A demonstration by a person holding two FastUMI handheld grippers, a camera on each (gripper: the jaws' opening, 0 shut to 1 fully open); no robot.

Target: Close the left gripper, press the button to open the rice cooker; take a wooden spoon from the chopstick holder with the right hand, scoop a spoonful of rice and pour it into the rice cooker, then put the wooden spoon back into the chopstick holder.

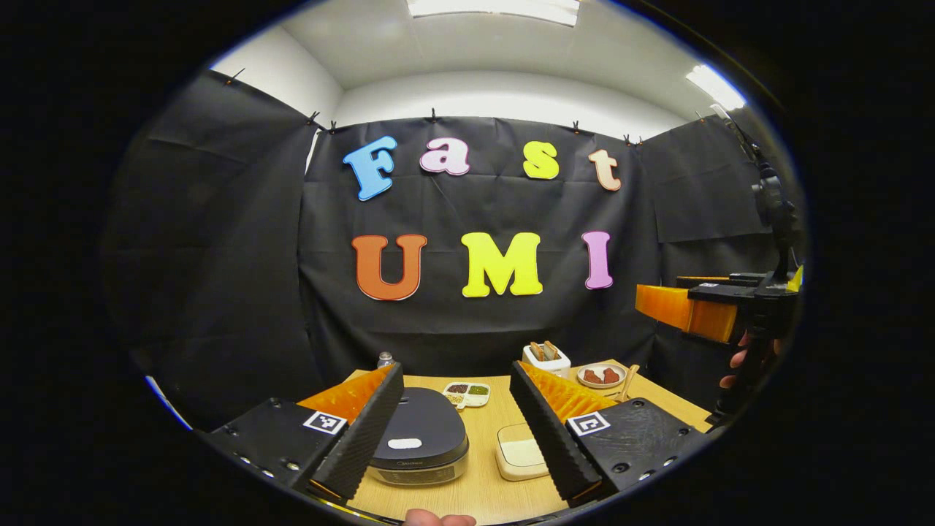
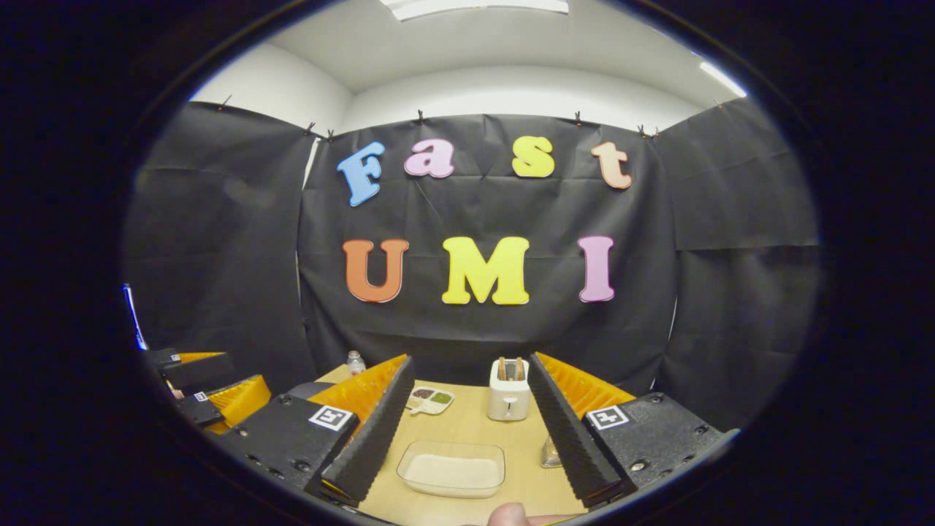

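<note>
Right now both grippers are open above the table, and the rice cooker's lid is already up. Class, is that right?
Not quite. The left gripper and right gripper are open, but the rice cooker has its lid down, as the left gripper view shows.

Table (image 1: 482, 482): light wood grain. Rice cooker (image 1: 420, 438): dark grey lid bearing 1 white oval patch, silver band round the base. Container (image 2: 452, 467): clear, holding white rice. Toaster (image 2: 508, 394): white, with 2 brown slices in its slots. Divided dish (image 1: 467, 393): white, its compartments filled dark red, green and pale yellow. Plate (image 1: 601, 375): pale rim, reddish-brown pieces inside. Box (image 1: 520, 454): cream, in the left gripper view. Spoon (image 1: 628, 381): light wood tone. Walls above the cloth: white.
</note>
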